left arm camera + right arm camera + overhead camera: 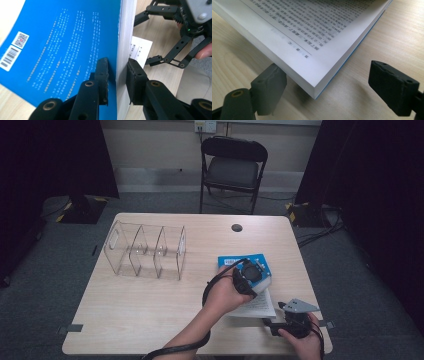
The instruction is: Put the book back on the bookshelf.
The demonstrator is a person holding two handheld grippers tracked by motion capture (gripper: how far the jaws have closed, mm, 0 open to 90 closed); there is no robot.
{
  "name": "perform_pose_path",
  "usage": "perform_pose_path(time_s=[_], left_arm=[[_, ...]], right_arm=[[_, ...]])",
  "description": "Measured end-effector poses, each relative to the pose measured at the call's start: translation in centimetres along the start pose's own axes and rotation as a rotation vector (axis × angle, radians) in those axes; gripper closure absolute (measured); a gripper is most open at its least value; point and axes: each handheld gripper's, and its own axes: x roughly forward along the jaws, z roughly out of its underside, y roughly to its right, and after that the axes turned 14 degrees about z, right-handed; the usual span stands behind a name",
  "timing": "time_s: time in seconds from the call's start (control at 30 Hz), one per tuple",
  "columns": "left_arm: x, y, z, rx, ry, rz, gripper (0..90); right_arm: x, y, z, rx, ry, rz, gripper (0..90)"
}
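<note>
A book with a blue cover (235, 261) lies open at the right of the wooden table (150, 305). My left gripper (117, 75) is shut on the raised blue cover (62, 42) and a thick block of white pages (125, 30), holding them up on edge. In the high view the left gripper (252, 276) sits over the book. The printed pages (312, 30) that lie flat stick out toward the near edge. My right gripper (330, 90) is open, its jaws on either side of the near corner of those pages without touching them. The right gripper (280, 319) is near the table's front right edge.
A clear plastic divider rack (145, 250) stands at the back left of the table. A small dark round cap (237, 227) sits in the table top near the far edge. A black folding chair (232, 167) stands beyond the table.
</note>
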Motion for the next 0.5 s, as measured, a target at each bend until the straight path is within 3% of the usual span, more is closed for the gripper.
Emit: perform_pose_path(time_s=[0.33, 0.5], left_arm=[[-1.5, -0.3, -0.9, -0.013, 0.014, -0.006, 74.2], [-1.4, -0.2, -0.4, -0.009, 0.011, 0.004, 74.4]], right_arm=[[0.3, 0.3, 0.1, 0.001, -0.004, 0.002, 17.0], [0.1, 0.5, 0.0, 0.008, 0.041, 0.008, 16.4]])
